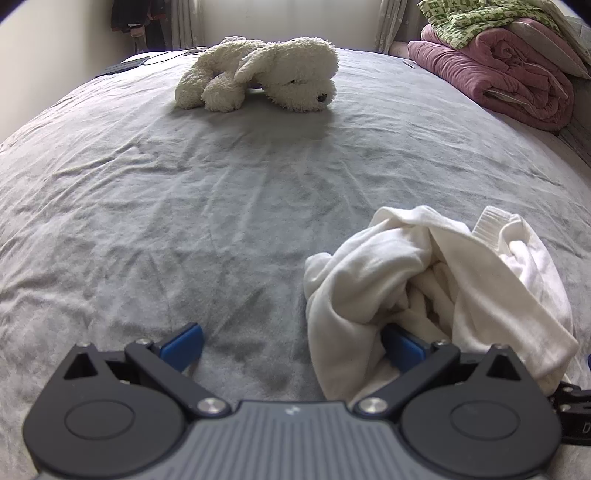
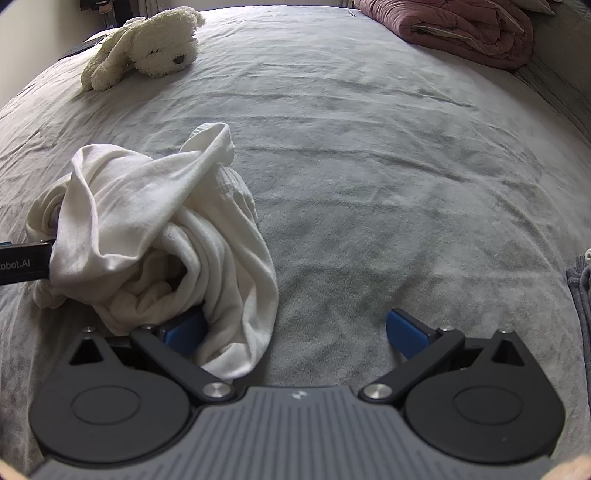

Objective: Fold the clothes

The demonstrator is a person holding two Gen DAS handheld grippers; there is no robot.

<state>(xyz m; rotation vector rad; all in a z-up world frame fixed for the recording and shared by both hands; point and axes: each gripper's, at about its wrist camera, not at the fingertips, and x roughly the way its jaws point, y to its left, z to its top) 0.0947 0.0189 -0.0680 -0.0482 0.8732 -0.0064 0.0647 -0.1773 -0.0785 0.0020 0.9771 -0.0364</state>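
A crumpled white garment [image 1: 424, 280] lies in a heap on the grey bedsheet [image 1: 221, 206]; it also shows in the right wrist view [image 2: 155, 229]. My left gripper [image 1: 291, 347] is open, just left of the heap; cloth drapes over its right blue fingertip [image 1: 404, 349]. My right gripper [image 2: 295, 332] is open, just right of the heap; cloth hangs over its left blue fingertip [image 2: 184, 330]. Neither is closed on the cloth. The left gripper's body [image 2: 22, 260] shows at the left edge of the right wrist view.
A white plush dog [image 1: 258, 74] lies at the far side of the bed, also in the right wrist view [image 2: 147, 48]. Folded pink quilts [image 1: 498, 74] with a green patterned blanket [image 1: 472, 18] are stacked at the far right. A grey cloth [image 2: 581, 295] lies at the right edge.
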